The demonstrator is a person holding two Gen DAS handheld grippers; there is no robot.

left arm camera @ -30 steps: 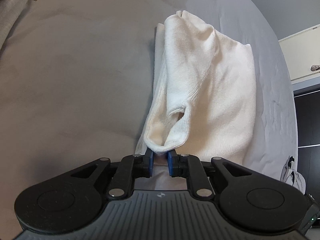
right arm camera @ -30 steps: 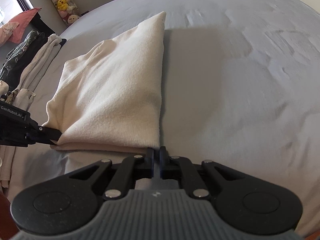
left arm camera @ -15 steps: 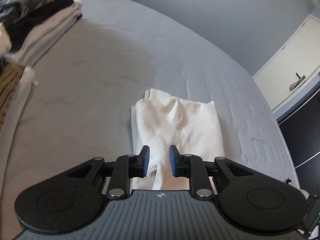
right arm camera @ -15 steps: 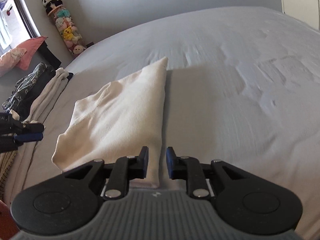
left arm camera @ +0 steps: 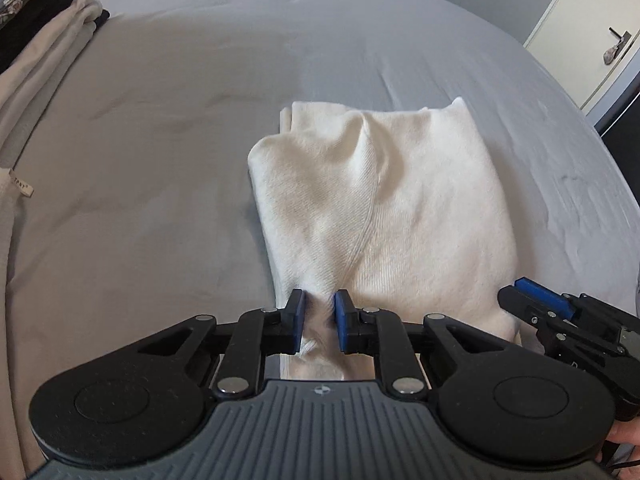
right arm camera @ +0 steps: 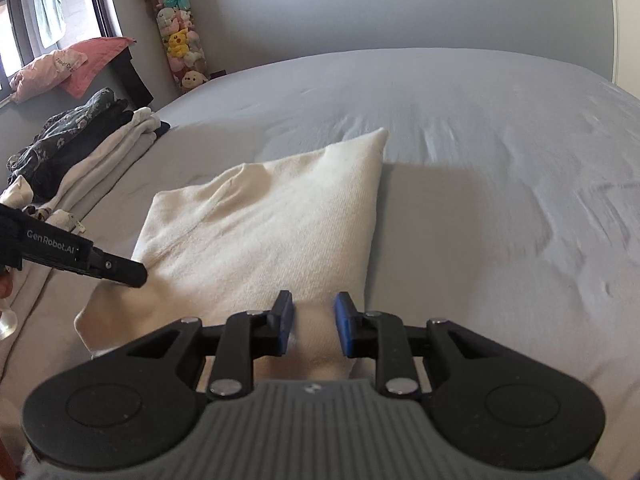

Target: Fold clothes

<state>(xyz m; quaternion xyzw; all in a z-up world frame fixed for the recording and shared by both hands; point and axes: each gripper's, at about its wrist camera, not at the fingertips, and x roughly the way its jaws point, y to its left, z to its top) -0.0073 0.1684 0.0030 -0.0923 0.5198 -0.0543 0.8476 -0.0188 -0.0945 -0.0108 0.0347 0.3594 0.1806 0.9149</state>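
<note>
The cream garment (left arm camera: 384, 216) is lying folded on the grey bed (left arm camera: 160, 128). Its near edge is sitting between the parted blue pads of the left tool (left arm camera: 318, 322), and the right tool (right arm camera: 314, 326), just widened, is gripping nothing. The fold is probably best finished by both tools being drawn back level, without the top layer being snagged.

Black gripper (left arm camera: 318, 320), blue pads (left arm camera: 342, 322)

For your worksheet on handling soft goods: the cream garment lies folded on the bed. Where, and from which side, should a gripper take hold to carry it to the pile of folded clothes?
Grip the folded cream garment at its near edge, one gripper at each near corner, coming in low from the near side. There the layers stack and overhang least, so pads likely catch every layer.
</note>
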